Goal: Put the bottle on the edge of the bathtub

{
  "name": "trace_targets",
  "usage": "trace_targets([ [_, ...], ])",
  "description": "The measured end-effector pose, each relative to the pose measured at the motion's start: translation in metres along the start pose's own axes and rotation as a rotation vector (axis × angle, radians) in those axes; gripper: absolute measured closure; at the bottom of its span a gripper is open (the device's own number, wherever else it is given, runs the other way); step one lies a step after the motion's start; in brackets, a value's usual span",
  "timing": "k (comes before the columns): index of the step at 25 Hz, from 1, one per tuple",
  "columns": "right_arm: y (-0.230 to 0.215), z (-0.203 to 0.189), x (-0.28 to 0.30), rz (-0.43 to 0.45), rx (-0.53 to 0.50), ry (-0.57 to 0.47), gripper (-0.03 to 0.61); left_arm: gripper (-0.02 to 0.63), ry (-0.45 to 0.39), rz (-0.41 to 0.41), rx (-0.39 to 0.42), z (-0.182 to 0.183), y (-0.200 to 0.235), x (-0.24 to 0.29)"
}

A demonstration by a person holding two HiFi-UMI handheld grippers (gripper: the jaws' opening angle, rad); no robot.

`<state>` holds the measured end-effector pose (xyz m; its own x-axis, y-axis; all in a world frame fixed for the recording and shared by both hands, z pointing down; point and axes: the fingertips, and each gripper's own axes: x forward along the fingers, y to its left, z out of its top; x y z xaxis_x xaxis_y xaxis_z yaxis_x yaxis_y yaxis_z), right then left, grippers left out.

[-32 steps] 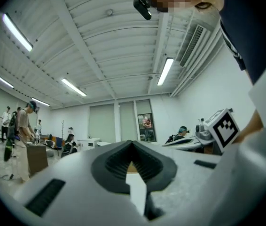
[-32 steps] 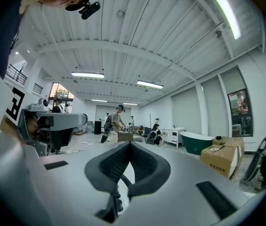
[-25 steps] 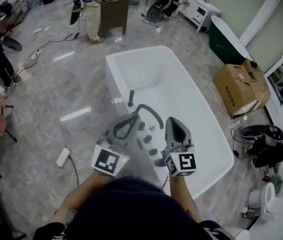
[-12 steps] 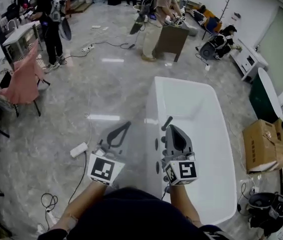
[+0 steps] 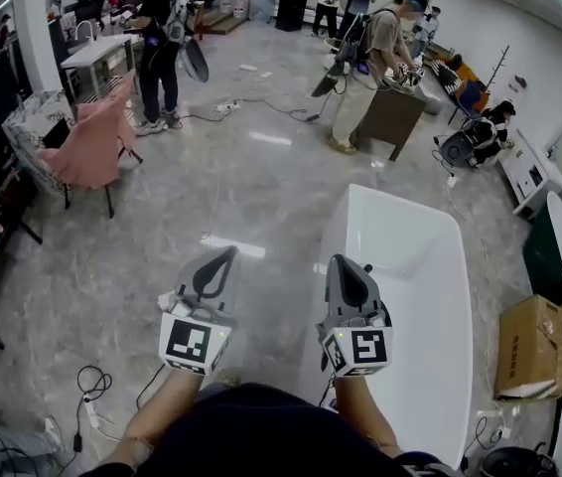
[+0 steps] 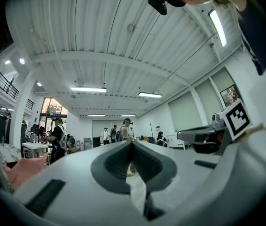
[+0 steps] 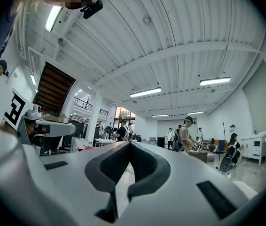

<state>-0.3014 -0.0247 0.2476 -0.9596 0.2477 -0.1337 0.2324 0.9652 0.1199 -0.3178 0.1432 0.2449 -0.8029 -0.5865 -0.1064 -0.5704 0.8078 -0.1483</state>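
Note:
The white bathtub (image 5: 336,227) stands on the grey floor at the right of the head view. No bottle shows in any view. My left gripper (image 5: 223,254) is held over the floor just left of the tub, jaws shut with nothing between them. My right gripper (image 5: 346,263) hovers over the tub's near left rim, also shut and empty. In the left gripper view my left gripper (image 6: 132,142) points out across the room toward distant people. In the right gripper view my right gripper (image 7: 129,144) does the same.
Several people stand at the far end around a brown desk (image 5: 395,117). A pink-draped chair (image 5: 92,147) is at the left. A cardboard box (image 5: 539,351) sits right of the tub. Cables (image 5: 92,386) lie on the floor near my left.
The head view has swung up and away from the tub, so the tap and knobs on its rim have dropped out of sight. Both grippers stay shut, side by side.

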Motion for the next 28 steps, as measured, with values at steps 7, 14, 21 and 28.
trace_targets([
  [7,-0.002,0.002,-0.009,0.012,0.002,-0.01,0.561,0.612,0.035,0.013,-0.001,-0.003,-0.007,-0.011],
  [14,-0.021,-0.01,-0.037,-0.015,0.012,0.001,0.561,0.612,-0.035,-0.017,-0.004,0.001,-0.04,-0.006],
  [21,-0.039,-0.026,-0.058,-0.066,0.049,0.019,0.561,0.612,-0.032,-0.05,-0.005,-0.006,-0.066,0.0],
  [28,-0.019,-0.02,-0.06,-0.062,-0.009,-0.002,0.563,0.612,-0.047,-0.084,-0.002,-0.013,-0.061,-0.004],
])
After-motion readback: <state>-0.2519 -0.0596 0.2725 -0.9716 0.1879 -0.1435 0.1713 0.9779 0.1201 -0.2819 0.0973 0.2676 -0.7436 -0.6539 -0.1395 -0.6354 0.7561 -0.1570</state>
